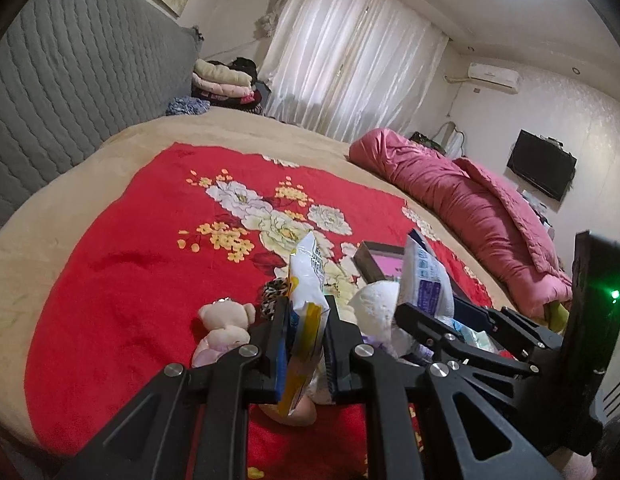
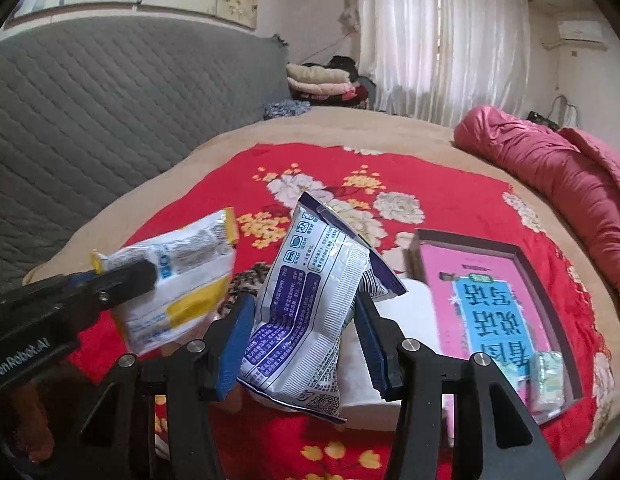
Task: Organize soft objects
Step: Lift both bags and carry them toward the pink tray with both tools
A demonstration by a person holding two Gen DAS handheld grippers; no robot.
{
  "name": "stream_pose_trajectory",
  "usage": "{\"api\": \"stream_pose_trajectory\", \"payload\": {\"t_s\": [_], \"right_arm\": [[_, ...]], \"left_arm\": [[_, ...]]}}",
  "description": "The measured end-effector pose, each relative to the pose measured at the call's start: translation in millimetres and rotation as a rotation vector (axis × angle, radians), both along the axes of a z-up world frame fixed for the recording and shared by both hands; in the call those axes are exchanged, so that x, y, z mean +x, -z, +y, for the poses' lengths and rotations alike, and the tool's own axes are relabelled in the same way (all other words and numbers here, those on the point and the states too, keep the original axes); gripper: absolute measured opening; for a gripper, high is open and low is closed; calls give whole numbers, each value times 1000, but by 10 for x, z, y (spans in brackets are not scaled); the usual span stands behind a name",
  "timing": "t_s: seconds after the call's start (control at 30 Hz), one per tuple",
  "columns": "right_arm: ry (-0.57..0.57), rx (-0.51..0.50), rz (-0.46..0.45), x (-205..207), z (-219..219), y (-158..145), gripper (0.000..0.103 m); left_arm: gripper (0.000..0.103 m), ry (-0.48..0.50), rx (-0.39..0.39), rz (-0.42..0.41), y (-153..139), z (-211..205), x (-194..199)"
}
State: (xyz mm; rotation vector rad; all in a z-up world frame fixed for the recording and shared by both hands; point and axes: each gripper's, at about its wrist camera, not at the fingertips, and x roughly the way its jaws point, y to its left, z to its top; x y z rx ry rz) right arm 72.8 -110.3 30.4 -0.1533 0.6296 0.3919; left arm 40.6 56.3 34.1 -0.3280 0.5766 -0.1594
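My left gripper (image 1: pixel 306 310) is shut on a white and yellow snack packet (image 1: pixel 308 276), held upright above the red flowered blanket (image 1: pixel 122 264). My right gripper (image 2: pixel 304 300) is shut on a white and blue packet (image 2: pixel 310 280), also lifted off the bed. Each gripper shows in the other's view: the right gripper (image 1: pixel 438 308) with its blue packet (image 1: pixel 424 276), and the left gripper (image 2: pixel 146 276) with the yellow packet (image 2: pixel 178 280). A small cream teddy bear (image 1: pixel 226 320), a leopard-print scrunchie (image 1: pixel 275 294) and a white soft bundle (image 1: pixel 376 304) lie below.
A brown open box (image 2: pixel 550 292) holding a pink book (image 2: pixel 490 292) and a small green packet (image 2: pixel 546 372) lies on the blanket at right. A rolled pink quilt (image 1: pixel 450 200) runs along the bed's far side. The grey quilted headboard (image 1: pixel 70 92) stands left, with folded clothes (image 1: pixel 222 80) behind.
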Motion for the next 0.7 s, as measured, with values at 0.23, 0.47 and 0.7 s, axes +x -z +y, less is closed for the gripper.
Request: {"api": "stream_pose_trajectory", "payload": {"t_s": [0.23, 0.47, 0.7], "right_arm": [[52, 22, -33, -48, -292, -96, 52], [97, 39, -59, -92, -532, -130, 52], [146, 95, -69, -102, -808, -172, 52]], "left_arm": [[15, 11, 34, -30, -162, -244, -126], [15, 60, 84, -45, -291, -579, -192], [15, 82, 108, -46, -372, -834, -234]]}}
